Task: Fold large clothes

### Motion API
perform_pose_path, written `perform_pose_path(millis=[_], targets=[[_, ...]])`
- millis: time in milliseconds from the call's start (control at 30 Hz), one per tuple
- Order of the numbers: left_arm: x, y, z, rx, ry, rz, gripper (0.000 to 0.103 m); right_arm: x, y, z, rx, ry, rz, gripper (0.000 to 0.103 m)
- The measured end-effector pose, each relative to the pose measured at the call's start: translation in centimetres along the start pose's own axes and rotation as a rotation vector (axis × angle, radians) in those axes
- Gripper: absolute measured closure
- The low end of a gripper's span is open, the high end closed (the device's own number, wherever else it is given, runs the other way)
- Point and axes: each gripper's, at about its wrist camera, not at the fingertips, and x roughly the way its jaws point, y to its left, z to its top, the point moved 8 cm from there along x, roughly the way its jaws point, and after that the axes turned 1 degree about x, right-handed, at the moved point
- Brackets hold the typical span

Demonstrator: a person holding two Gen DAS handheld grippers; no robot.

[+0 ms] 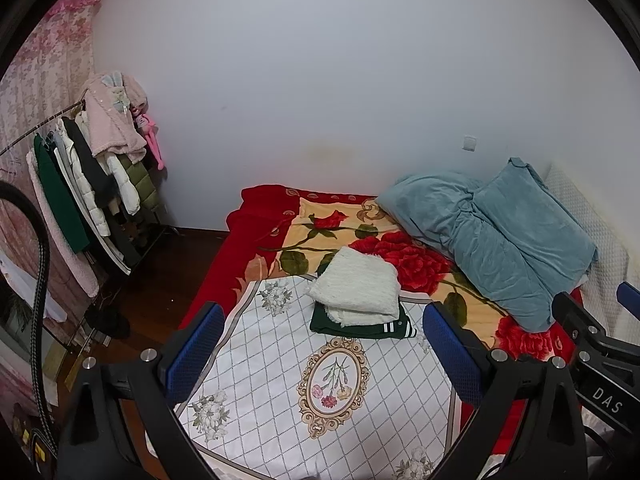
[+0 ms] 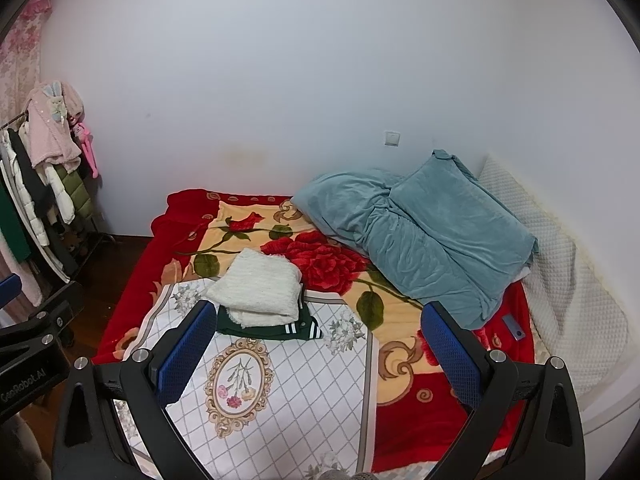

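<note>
Left wrist view shows my left gripper (image 1: 324, 344) up in the air over the bed, its two blue fingers (image 1: 192, 344) wide apart with nothing between them. At the far left there is a clothes rack (image 1: 92, 184) full of hanging coats. Going right, I see the white patterned sheet (image 1: 320, 400) spread on the red rose blanket (image 1: 256, 224). On the far end of that sheet sits a small pile: a white knit top (image 1: 360, 284) folded on a dark green garment (image 1: 360, 326), also folded. I think those two are done. Further right lies a blue quilt (image 1: 500, 236), bunched up and not folded, so that may be left. I cannot tell if more clothes wait.

In the right wrist view, my right gripper (image 2: 320, 344) is spread apart too, holding nothing. The white knit top (image 2: 260, 288) lies flat, its long side running from near-left to far-right. The green one's striped hem (image 2: 308, 330) points toward me and to the right.
</note>
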Motion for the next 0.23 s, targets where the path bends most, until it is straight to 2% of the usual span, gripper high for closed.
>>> perform_pose_path(millis=[233], targets=[[0.00,0.51,-0.08,-0.005,0.001,0.000,0.001,-0.13,0.40,-0.14,0.000,0.001,0.003,0.000]])
